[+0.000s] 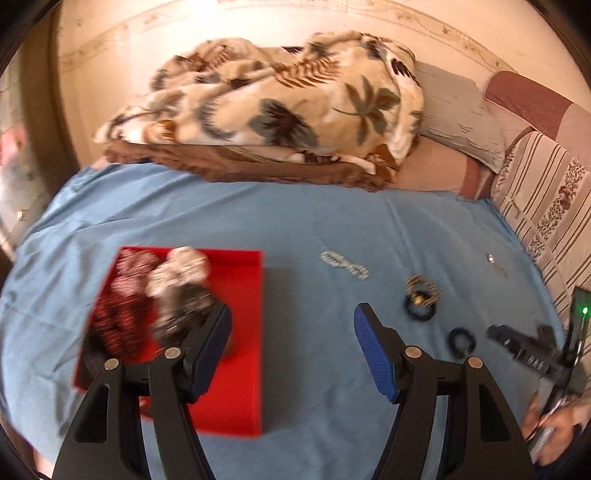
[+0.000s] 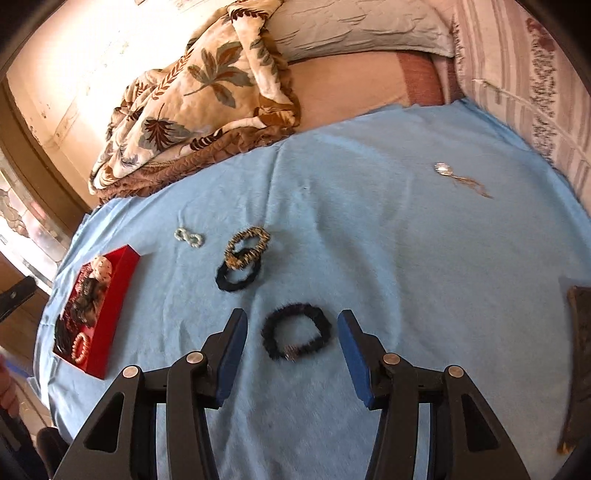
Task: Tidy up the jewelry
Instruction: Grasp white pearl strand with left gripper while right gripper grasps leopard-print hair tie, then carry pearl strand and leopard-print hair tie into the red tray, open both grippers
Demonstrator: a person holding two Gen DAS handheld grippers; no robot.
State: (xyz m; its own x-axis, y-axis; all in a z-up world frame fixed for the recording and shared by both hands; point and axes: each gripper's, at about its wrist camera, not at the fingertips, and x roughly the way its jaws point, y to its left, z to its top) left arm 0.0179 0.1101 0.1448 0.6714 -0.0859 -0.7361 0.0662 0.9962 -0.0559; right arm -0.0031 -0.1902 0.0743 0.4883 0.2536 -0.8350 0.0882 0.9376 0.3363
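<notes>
One black scrunchie [image 2: 295, 330], soft, light and springy by its look, lies on the blue sheet [image 2: 388, 240] between the right gripper's [image 2: 291, 343] apart, empty jaws; pinching one side of the band should do.

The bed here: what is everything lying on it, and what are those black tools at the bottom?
Sheet: one, light blue, spread over the bed.
Red box: one, at the sheet's left edge, holding several scrunchies.
Black scrunchie: one, between the right tool's fingers, untouched.
Scrunchie pair: two, gold-patterned overlapping black, mid-sheet.
Pale chain: one, silvery, between box and pair.
Pendant: one, silver with a thin chain, far right.
Blanket: one, cream with leaf print, heaped by the wall.
Pillow: one, grey, beside the blanket.
Left tool: black, blue pads, open, empty, beside the box.
Right tool: same, open.
</notes>
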